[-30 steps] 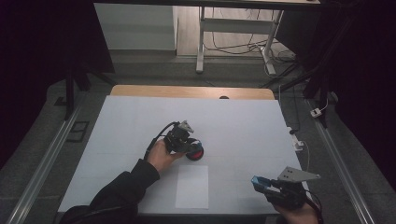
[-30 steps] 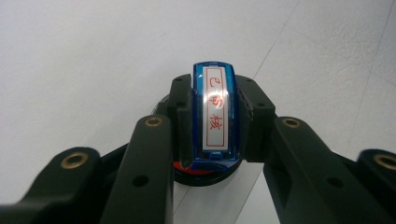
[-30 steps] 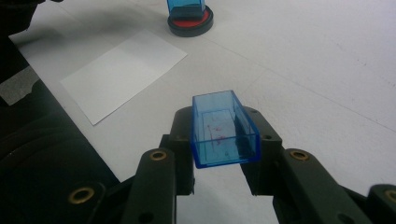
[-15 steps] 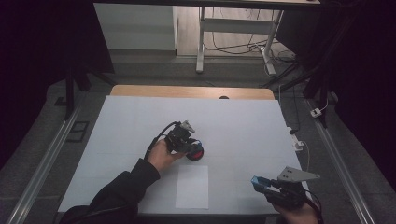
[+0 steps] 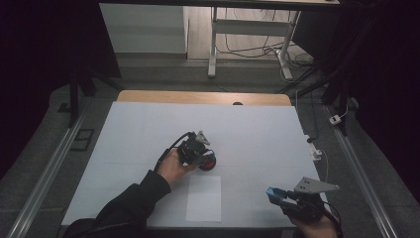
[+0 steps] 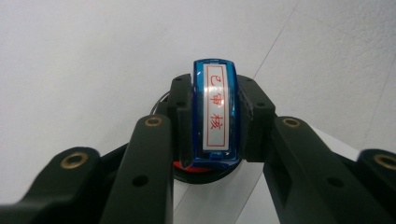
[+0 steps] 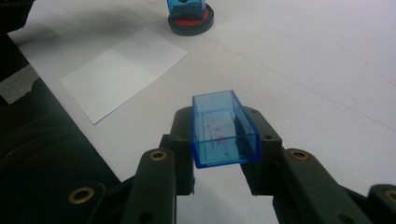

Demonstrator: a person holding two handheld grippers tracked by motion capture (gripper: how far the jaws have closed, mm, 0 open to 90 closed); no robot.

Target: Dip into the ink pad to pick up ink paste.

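A blue stamp point(image 6: 215, 112) w/ a white label in red characters is clamped between the jaws of the left gripper point(image 5: 202, 154) and is pressed onto a round red ink pad point(image 5: 208, 162) near the table's point(image 5: 257, 134) centre. The stamp's clear blue cap point(image 7: 223, 130), open end up, is gripped by the right gripper point(image 5: 282, 197) at the near right edge. A white paper sheet point(image 5: 204, 198) is seen between them, just below the pad.

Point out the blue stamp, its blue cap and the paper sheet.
blue stamp point(image 6: 216, 112): left gripper view, on its white label.
blue cap point(image 7: 224, 133): right gripper view, on its open hollow.
paper sheet point(image 5: 204, 198): high view, at its middle.
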